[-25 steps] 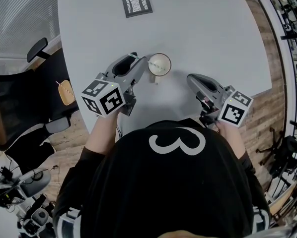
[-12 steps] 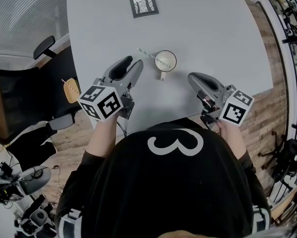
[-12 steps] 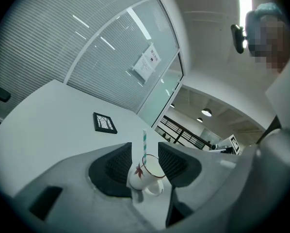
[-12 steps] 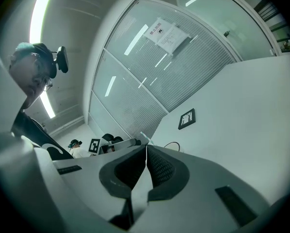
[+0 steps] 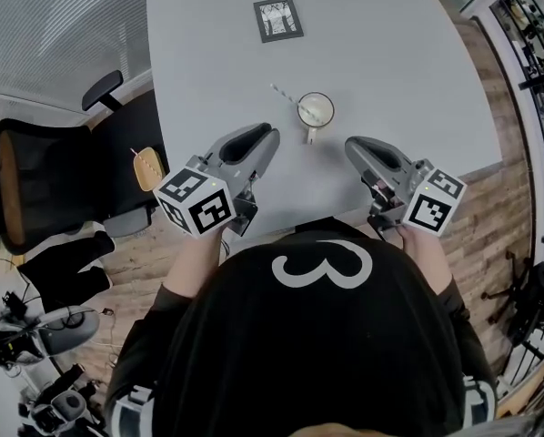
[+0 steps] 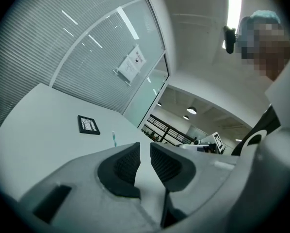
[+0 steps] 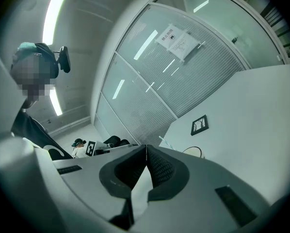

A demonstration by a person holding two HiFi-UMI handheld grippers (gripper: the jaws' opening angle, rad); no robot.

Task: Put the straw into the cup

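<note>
at the far cup (image 5: 315,109) the straw (image 5: 282,93) is lodged; the left gripper (image 5: 271,134), jaws just closing, is left slightly parted and empty; the right gripper (image 5: 349,144) is closed and empty; both are best withdrawn wide of the cup.

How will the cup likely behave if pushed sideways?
The cup looks wide and sturdy, so it would probably slide on the smooth table, not tip. The thin straw leaning over its rim may shift.

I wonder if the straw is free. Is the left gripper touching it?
Apart. Head view: bare table between left gripper and straw in the cup; its jaws, just closing, hold nothing.
</note>
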